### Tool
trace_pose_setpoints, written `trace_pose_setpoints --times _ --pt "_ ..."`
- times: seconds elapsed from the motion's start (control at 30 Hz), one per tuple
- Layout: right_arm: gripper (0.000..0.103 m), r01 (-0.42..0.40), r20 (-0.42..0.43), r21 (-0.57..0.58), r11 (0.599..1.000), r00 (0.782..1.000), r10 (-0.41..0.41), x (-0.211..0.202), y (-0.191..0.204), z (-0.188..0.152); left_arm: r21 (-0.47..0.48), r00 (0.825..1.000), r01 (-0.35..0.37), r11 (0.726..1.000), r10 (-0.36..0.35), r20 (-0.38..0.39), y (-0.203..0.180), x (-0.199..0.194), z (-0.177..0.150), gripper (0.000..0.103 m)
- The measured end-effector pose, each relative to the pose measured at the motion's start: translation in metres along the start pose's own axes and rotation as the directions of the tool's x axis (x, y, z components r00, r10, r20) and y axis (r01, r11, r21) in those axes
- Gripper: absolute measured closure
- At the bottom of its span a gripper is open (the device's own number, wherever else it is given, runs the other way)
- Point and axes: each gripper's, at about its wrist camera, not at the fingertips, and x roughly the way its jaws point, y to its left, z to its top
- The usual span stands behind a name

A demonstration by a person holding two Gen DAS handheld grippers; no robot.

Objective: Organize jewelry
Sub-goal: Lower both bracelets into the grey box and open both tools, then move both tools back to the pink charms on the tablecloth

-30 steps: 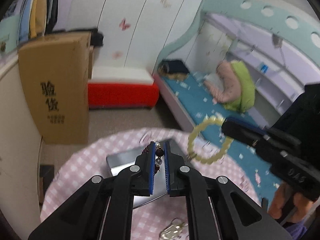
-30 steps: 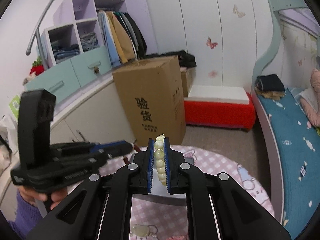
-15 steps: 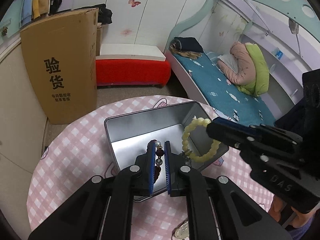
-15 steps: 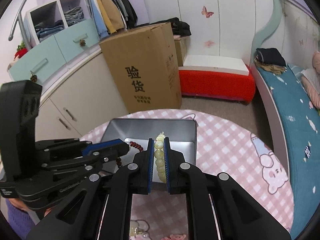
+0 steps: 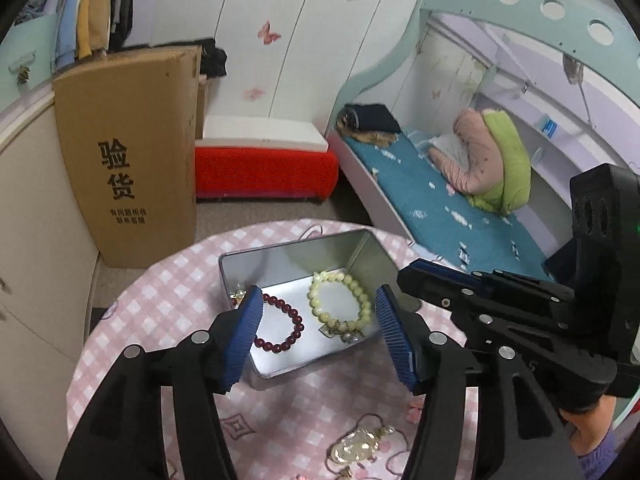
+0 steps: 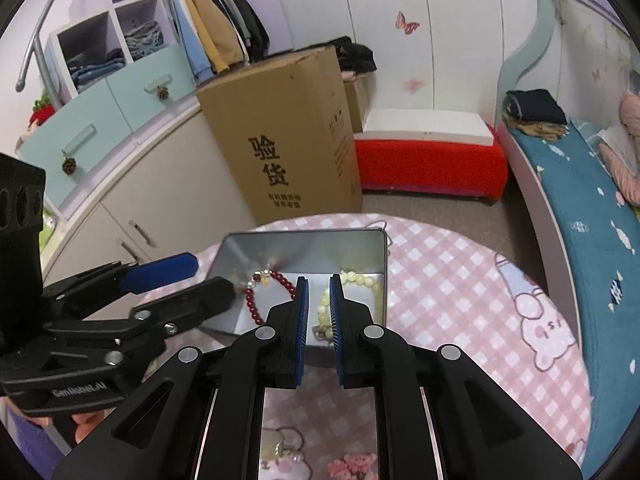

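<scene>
So both bracelets are lying flat on the floor of the open metal tin (image 5: 362, 250), which sits on the round table with the pink checked cloth (image 5: 160, 292). The dark red bead bracelet (image 5: 280, 326) is on the left side of the tin seen from the left wrist camera, and the pale yellow-green bead bracelet (image 5: 340, 300) is just beside it on the right, with a small gap between them. The pale one has a little metal charm cluster at its near end, right by the tin's front wall. Something small and pearly is tucked in the tin's left corner, too small to make out.

The left gripper (image 5: 318, 334) has its blue-padded fingers spread wide and holds nothing; it hangs over the near edge of the tin with both bracelets showing between the pads. The right gripper (image 6: 318, 320) has its fingers apart by only a narrow gap, also with nothing clamped, and the pale bracelet (image 6: 362, 280) shows in the tin beyond its tips, with the red one (image 6: 256, 304) to the left of it.

Another pearly piece of jewelry (image 5: 356, 446) lies on the cloth outside the tin, near the bottom of the left view. A tall cardboard box (image 6: 288, 144) stands on the floor behind the table.
</scene>
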Motion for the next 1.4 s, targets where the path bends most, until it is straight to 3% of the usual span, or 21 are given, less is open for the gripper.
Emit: trace_pose_setpoints --times 0.07,0.1,0.13,0.17,0.37,0.6,0.7,0.83,0.97,1.13,1.2,1.27,1.33,1.4 --pt "0.088 0.007 0.028 -0.006 1.0 1.0 -0.007 -0.017 0.0 -0.002 -0.003 0.999 -0.009 1.0 0.009 0.036 -0.003 -0.016 -0.003 0.041" --pt "0.076 0.015 0.039 -0.009 1.0 0.999 -0.015 -0.025 0.001 -0.003 -0.006 0.998 -0.019 1.0 0.019 0.058 -0.003 -0.026 -0.006 0.039" --pt "0.055 0.027 0.059 -0.011 1.0 0.998 -0.026 -0.035 0.0 -0.007 -0.009 0.997 -0.034 0.999 0.035 0.076 -0.004 -0.035 -0.009 0.038" --pt "0.051 0.042 0.083 -0.014 0.999 0.996 -0.041 -0.045 -0.001 -0.012 -0.012 0.994 -0.049 0.999 0.05 0.095 -0.005 -0.044 -0.014 0.037" --pt "0.049 0.099 0.104 0.0 0.995 0.99 -0.099 -0.08 -0.011 -0.046 -0.011 0.984 -0.137 0.991 0.137 0.114 -0.011 -0.068 -0.057 0.035" --pt "0.048 0.128 0.047 0.043 0.991 0.99 -0.13 -0.082 -0.028 -0.1 -0.05 0.986 -0.165 0.985 0.165 -0.006 -0.016 -0.045 -0.119 0.035" --pt "0.048 0.139 0.011 0.061 0.988 0.99 -0.14 -0.074 -0.032 -0.12 -0.016 0.973 -0.226 0.974 0.225 -0.053 -0.02 -0.027 -0.136 0.035" --pt "0.048 0.141 -0.017 0.081 0.987 0.99 -0.14 -0.068 -0.037 -0.136 0.01 0.965 -0.245 0.97 0.245 -0.096 -0.022 -0.015 -0.15 0.038" --pt "0.048 0.139 -0.032 0.091 0.986 0.99 -0.137 -0.064 -0.039 -0.143 0.033 0.963 -0.236 0.971 0.238 -0.125 -0.021 -0.008 -0.156 0.05" --pt "0.048 0.139 -0.045 0.087 0.986 0.99 -0.136 -0.059 -0.04 -0.145 0.058 0.957 -0.265 0.962 0.27 -0.109 -0.022 -0.006 -0.156 0.056" --pt "0.048 0.148 -0.049 0.081 0.986 0.988 -0.144 -0.056 -0.039 -0.147 0.076 0.947 -0.299 0.951 0.306 -0.1 -0.021 -0.005 -0.155 0.072" --pt "0.048 0.155 -0.059 0.076 0.985 0.987 -0.15 -0.052 -0.04 -0.149 0.093 0.944 -0.307 0.947 0.316 -0.097 -0.022 -0.003 -0.154 0.076" --pt "0.048 0.157 -0.069 0.072 0.985 0.986 -0.152 -0.048 -0.04 -0.149 0.086 0.941 -0.317 0.944 0.325 -0.095 -0.018 -0.004 -0.152 0.089" --pt "0.048 0.163 -0.074 0.061 0.985 0.985 -0.159 -0.045 -0.039 -0.15 0.069 0.945 -0.306 0.949 0.312 -0.095 -0.012 -0.006 -0.151 0.09"
